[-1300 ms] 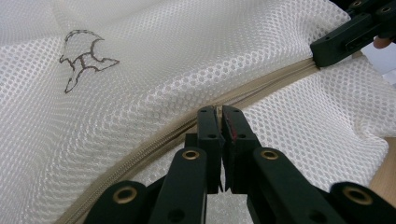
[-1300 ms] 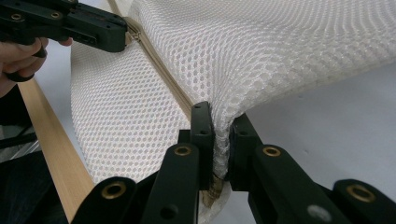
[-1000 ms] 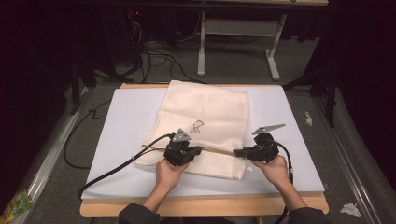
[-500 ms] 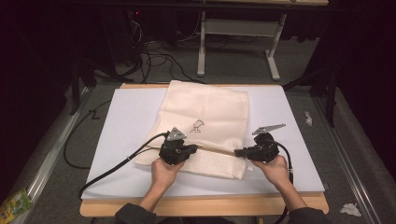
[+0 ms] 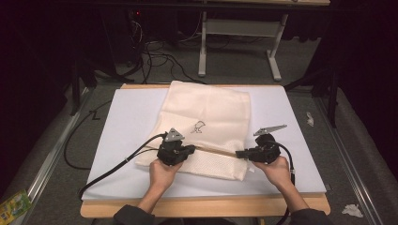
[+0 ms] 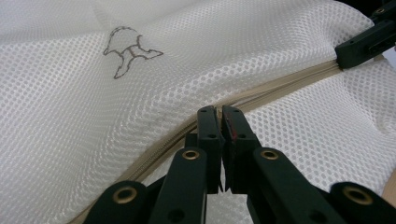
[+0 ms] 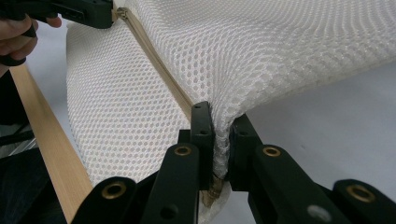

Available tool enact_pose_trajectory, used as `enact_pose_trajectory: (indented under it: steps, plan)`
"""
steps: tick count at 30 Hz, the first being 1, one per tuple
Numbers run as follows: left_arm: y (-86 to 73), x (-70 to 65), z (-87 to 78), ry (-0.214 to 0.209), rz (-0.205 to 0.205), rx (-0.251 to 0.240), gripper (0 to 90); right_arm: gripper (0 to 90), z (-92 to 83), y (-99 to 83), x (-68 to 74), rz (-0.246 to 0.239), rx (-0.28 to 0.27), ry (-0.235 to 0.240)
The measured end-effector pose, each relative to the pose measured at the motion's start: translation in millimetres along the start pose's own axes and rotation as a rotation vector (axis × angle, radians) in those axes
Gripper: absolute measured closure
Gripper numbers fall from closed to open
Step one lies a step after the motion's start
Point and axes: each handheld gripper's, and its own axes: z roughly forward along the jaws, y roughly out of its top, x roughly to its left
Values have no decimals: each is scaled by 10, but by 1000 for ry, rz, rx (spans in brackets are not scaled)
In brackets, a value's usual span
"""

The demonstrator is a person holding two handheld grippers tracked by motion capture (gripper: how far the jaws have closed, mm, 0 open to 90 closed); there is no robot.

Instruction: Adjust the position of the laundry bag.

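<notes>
Where mesh bag (image 5: 206, 126) lies: white tabletop (image 5: 131, 122), dark room, floor cables (image 5: 159, 56).

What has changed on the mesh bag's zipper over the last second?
The left gripper has slid a little left along the zipper, away from the right gripper, its jaws shut at the zipper line. The right gripper stayed put, shut on the mesh bag at the zipper's end. The bag has not shifted on the table.

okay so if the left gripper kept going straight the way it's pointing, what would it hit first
Likely the right gripper: the left gripper, shut on the mesh bag's zipper, points along that zipper toward it, though depth is unclear.
</notes>
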Motion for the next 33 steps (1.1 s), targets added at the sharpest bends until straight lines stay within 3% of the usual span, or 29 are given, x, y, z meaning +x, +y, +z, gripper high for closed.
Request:
enact_pose_trajectory:
  steps: [18, 22, 33]
  plan:
    - [-28, 58, -55, 32, -3, -4, 871, 850, -9, -23, -17, 3, 2, 2]
    - [-47, 114, -97, 32, -28, -12, 872, 850, -25, -41, -33, 12, 3, -7]
    - [-47, 148, -150, 49, -33, -26, 872, 850, -40, -58, -51, 15, 1, -10]
